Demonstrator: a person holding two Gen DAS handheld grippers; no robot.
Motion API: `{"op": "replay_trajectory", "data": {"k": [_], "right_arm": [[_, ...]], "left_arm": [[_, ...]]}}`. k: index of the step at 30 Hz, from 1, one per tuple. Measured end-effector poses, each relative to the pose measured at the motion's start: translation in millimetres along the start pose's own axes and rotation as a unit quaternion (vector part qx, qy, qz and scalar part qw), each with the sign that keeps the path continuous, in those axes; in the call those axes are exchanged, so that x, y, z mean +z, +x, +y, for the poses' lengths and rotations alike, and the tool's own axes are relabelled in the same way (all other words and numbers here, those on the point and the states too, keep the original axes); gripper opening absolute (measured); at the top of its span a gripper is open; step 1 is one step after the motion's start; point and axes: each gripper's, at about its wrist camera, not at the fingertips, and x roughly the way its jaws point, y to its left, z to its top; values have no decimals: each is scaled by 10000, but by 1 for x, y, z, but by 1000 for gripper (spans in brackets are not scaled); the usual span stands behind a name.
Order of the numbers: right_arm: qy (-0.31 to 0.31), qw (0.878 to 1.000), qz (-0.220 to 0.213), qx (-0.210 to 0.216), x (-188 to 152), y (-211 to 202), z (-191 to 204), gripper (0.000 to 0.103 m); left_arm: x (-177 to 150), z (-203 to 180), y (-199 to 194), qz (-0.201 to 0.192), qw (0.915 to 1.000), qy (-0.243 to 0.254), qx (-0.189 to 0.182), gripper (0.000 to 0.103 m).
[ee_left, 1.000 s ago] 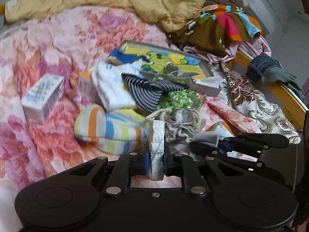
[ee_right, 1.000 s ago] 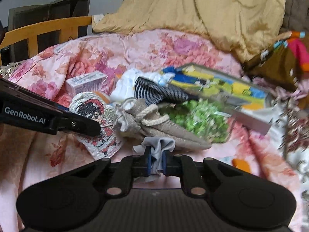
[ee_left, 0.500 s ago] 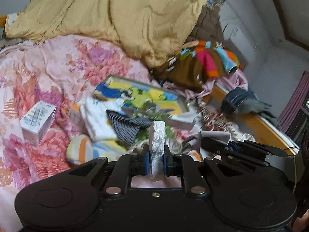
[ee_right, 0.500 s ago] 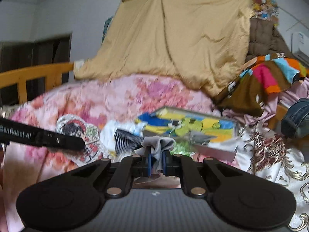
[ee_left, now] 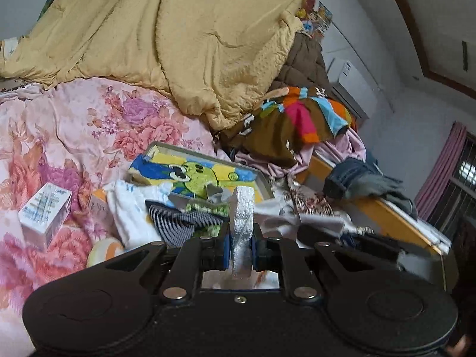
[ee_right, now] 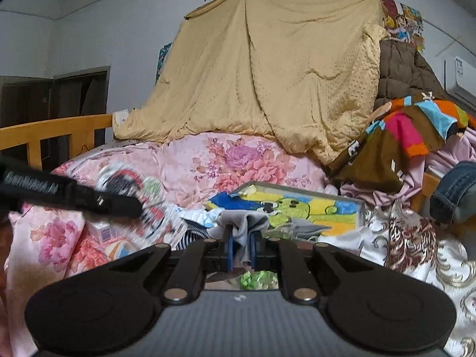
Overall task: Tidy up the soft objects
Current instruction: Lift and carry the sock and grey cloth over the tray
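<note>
Pinching a flat pouch (ee_left: 241, 217) edge-on, the left gripper (ee_left: 240, 251) holds it above the bed's clutter. The right gripper (ee_right: 240, 248) clamps grey cloth (ee_right: 245, 223), likely for sorting.

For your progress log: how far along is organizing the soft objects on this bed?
Nothing looks sorted yet. In hand: the left gripper pinches a flat silvery-edged pad; the right gripper pinches grey cloth. Left: the striped cloth, white cloth and boxes sit jumbled beside the cartoon tray.
</note>
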Motion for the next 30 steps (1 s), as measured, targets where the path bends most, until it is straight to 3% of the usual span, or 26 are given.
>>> {"op": "replay_trajectory", "data": {"k": [6,17,24,30], "right_arm": [[18,9999,-132,-43,7,32,-17,12],[551,9979,-137,-323,11,142,-87,12],[928,9943,26,-516,2,192,-122,12],[1057,9928,298,-471,-3,217,-135,13]], "left_arm": [[33,-1,44,-114,9998,-42,-142,14],[75,9,184,62,9995,-6,-322,14],[82,24,265,277,9989,-191,-313,14],[81,37,300,524,9976,-412,-184,14]]}}
